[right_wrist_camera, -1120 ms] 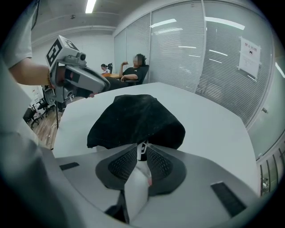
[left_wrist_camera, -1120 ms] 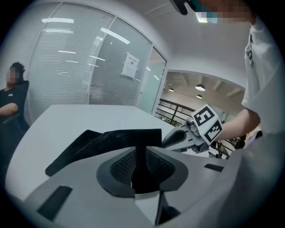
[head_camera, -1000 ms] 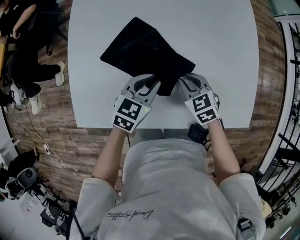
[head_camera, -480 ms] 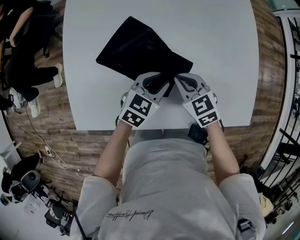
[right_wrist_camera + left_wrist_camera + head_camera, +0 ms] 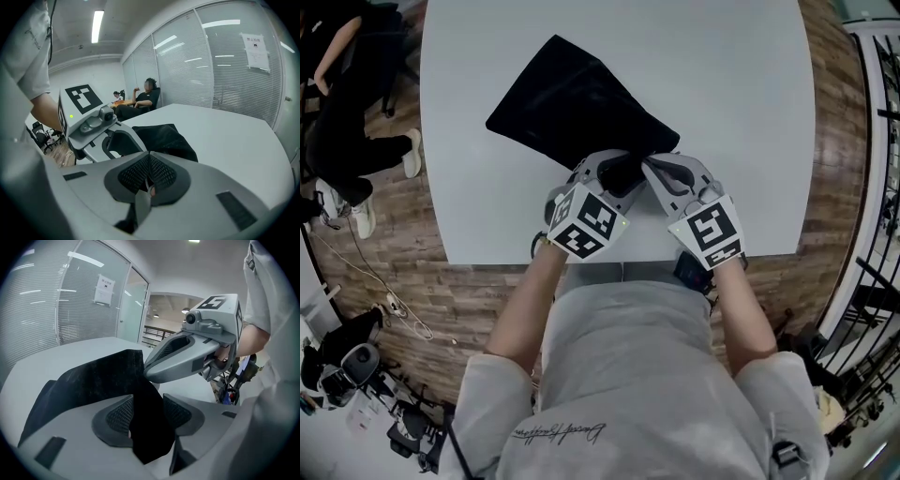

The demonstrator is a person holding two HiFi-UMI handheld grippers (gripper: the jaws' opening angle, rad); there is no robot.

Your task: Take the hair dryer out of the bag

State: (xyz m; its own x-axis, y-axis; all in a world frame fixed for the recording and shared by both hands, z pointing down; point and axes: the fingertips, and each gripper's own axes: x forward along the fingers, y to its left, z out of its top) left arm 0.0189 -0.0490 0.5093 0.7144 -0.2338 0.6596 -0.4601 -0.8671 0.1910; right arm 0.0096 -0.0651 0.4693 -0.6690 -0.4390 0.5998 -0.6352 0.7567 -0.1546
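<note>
A black cloth bag lies on the white table, its mouth toward me. No hair dryer shows; the cloth hides whatever is inside. My left gripper is at the bag's near end, jaws opening wide. In the left gripper view a fold of the bag hangs loosely in the left gripper, between its pads. My right gripper is shut on the bag's near edge and holds it raised. In the right gripper view the right gripper has its pads together, and the bag spreads beyond them.
The table's near edge runs just below both grippers. A seated person is on the wooden floor to the left. A small black device hangs by my right side. Glass partitions stand behind the table.
The left gripper has slid right into the bag's mouth and its jaws have spread. The right gripper has closed on the bag's edge and lifted it a little.
</note>
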